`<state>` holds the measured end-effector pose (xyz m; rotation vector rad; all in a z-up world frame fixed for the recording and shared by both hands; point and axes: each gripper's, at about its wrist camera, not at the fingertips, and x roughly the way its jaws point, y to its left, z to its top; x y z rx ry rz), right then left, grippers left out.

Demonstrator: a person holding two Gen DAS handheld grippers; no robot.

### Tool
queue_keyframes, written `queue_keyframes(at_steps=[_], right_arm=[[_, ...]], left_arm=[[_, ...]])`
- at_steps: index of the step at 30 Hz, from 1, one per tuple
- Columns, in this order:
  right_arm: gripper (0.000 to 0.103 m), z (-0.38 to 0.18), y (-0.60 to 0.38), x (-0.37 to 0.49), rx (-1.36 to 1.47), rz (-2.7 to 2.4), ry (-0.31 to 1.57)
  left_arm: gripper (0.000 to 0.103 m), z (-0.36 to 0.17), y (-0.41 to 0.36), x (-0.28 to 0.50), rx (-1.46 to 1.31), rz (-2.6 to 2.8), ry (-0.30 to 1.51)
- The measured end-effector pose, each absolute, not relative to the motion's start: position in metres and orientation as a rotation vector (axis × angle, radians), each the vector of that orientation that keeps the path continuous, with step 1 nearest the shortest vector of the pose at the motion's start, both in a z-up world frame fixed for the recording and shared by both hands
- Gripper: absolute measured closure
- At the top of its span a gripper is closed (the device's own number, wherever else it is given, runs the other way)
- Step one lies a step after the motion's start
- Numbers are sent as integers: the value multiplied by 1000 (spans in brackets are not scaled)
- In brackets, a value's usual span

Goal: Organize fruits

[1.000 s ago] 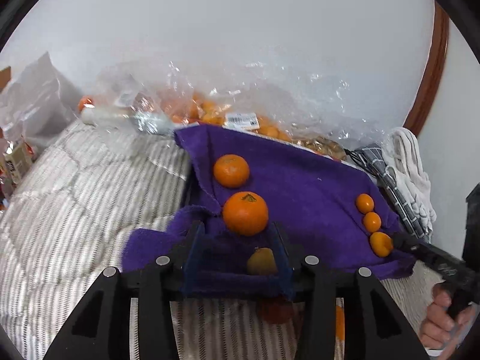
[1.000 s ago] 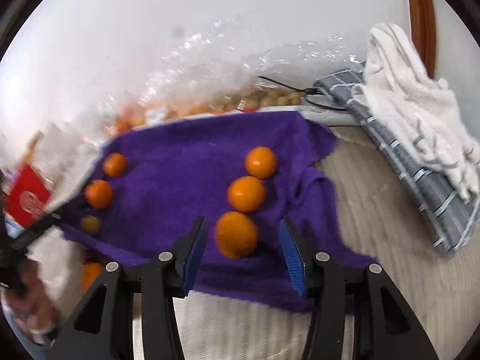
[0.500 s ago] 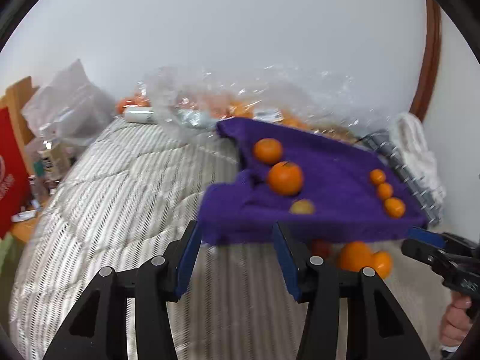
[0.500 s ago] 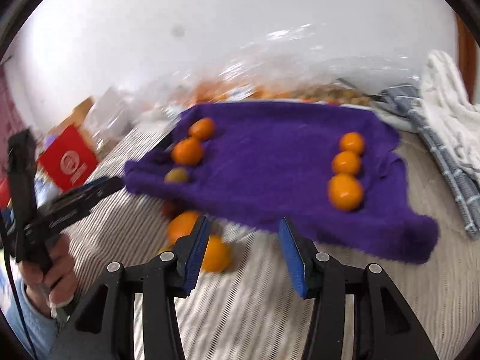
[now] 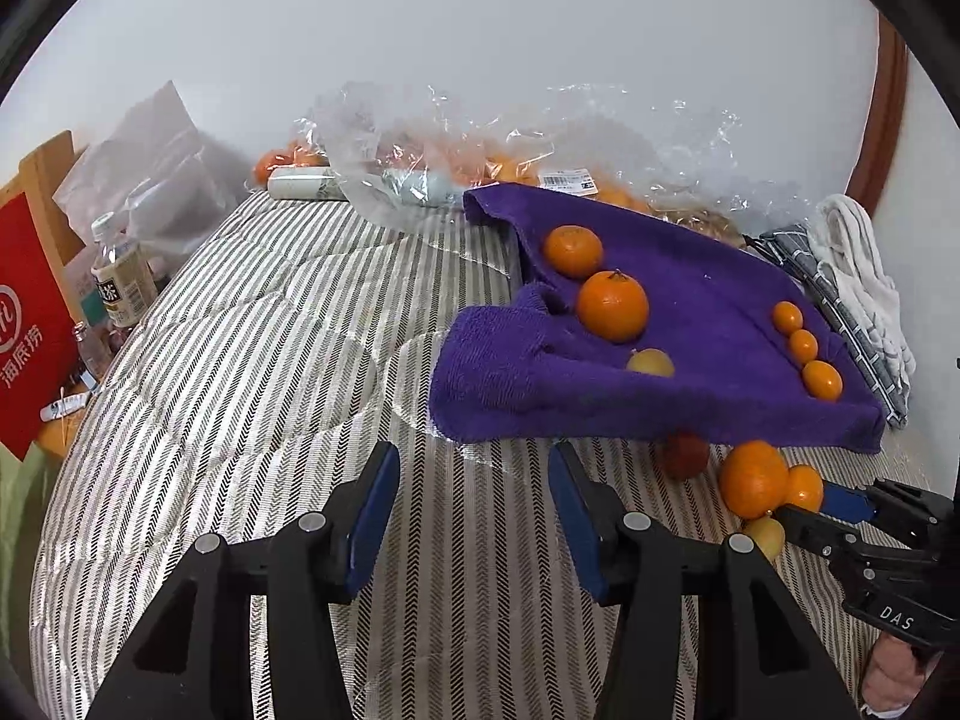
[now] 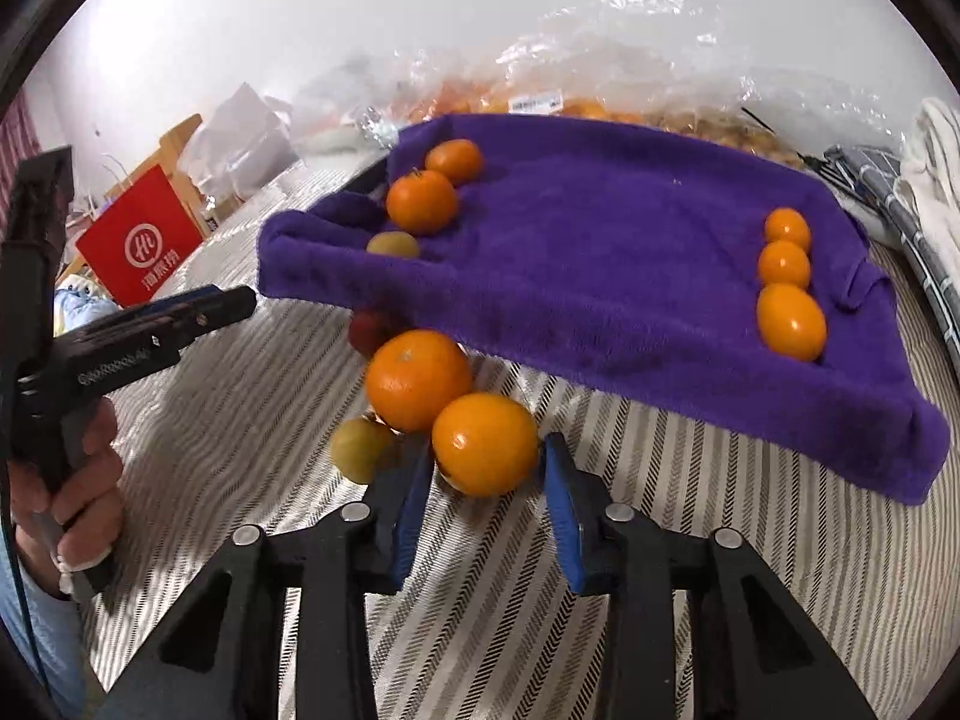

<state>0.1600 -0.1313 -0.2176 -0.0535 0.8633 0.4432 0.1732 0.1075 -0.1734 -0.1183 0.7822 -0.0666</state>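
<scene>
A purple towel [image 5: 708, 324] [image 6: 600, 252] lies on the striped bed. On it sit two oranges [image 5: 612, 305] and a yellowish fruit [image 5: 651, 362] at the left, and three small oranges [image 6: 791, 320] in a row at the right. Loose fruits lie in front of the towel: a big orange [image 6: 418, 378], a smaller orange [image 6: 485, 443], a green-yellow fruit [image 6: 360, 449] and a red one [image 6: 369, 330]. My right gripper [image 6: 486, 474] is open with the smaller orange between its fingers. My left gripper [image 5: 471, 483] is open and empty above the bed, left of the fruits.
Clear plastic bags [image 5: 540, 156] with more fruit lie behind the towel by the wall. A red bag [image 5: 27, 324] and bottles [image 5: 123, 282] stand at the bed's left edge. Folded cloths [image 5: 858, 288] lie at the right.
Both grippers have pulled back from the towel. The left has moved away from the yellowish fruit. The right has swung left and down, and now straddles a loose orange.
</scene>
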Motion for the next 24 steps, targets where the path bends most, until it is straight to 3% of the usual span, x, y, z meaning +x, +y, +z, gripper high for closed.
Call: queue_keyframes(at_steps=[10, 24], right_arm=[[67, -192, -184, 142, -58, 291, 760], [67, -208, -254, 131, 55, 181, 752]], left_arm=[[54, -179, 98, 175, -92, -84, 825], [51, -187, 89, 179, -57, -111, 875]])
